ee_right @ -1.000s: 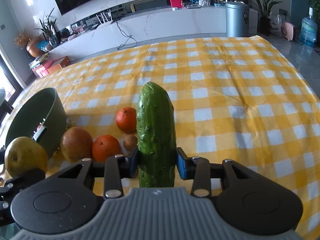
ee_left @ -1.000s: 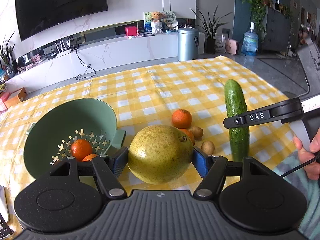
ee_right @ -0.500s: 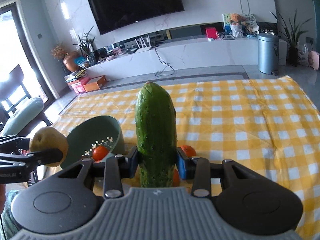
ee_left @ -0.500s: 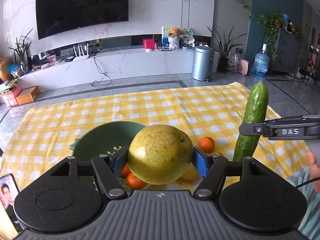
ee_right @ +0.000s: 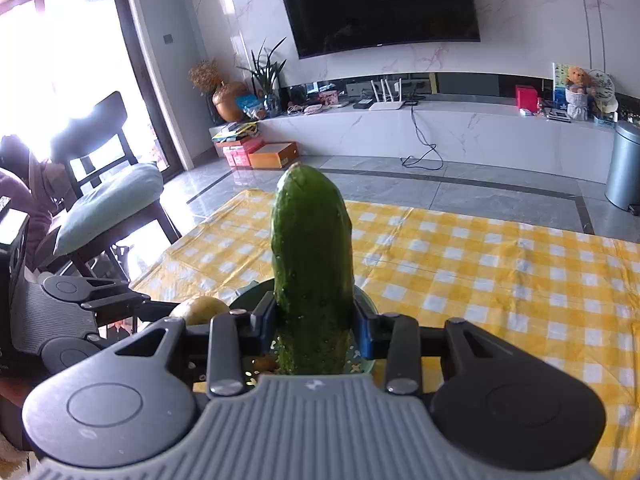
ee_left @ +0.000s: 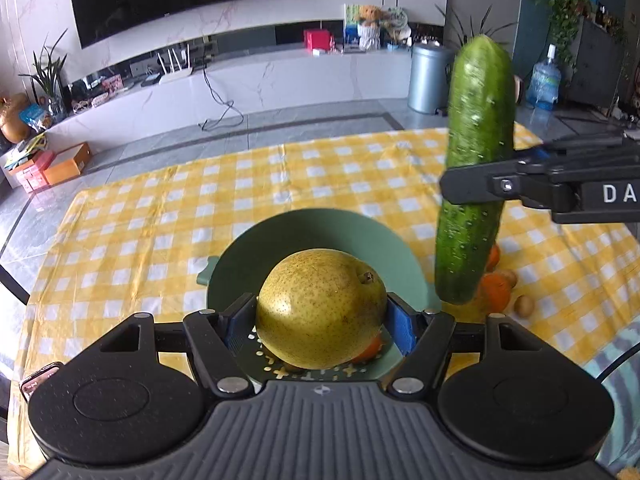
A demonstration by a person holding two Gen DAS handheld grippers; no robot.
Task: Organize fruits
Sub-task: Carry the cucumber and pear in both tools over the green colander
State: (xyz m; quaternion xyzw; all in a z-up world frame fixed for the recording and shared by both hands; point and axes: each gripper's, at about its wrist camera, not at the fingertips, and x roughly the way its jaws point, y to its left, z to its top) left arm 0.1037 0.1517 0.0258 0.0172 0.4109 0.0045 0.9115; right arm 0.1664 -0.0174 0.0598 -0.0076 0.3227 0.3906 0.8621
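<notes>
My left gripper (ee_left: 320, 320) is shut on a large yellow-green pear (ee_left: 320, 308) and holds it above the green colander bowl (ee_left: 320, 236). An orange (ee_left: 370, 350) shows in the bowl under the pear. My right gripper (ee_right: 314, 328) is shut on an upright green cucumber (ee_right: 312, 268), raised over the bowl's right side; the cucumber also shows in the left wrist view (ee_left: 476, 168). The pear peeks out at the left of the right wrist view (ee_right: 200, 309).
Oranges (ee_left: 494, 288) and a kiwi (ee_left: 524, 306) lie on the yellow checked cloth (ee_left: 200, 220) right of the bowl. A phone (ee_left: 38, 378) lies at the table's near left edge. A chair with a cushion (ee_right: 108, 200) stands to the left.
Both grippers rose and moved over the bowl with their loads. The cucumber swung left, closer to the pear. The bowl now lies directly under the pear.
</notes>
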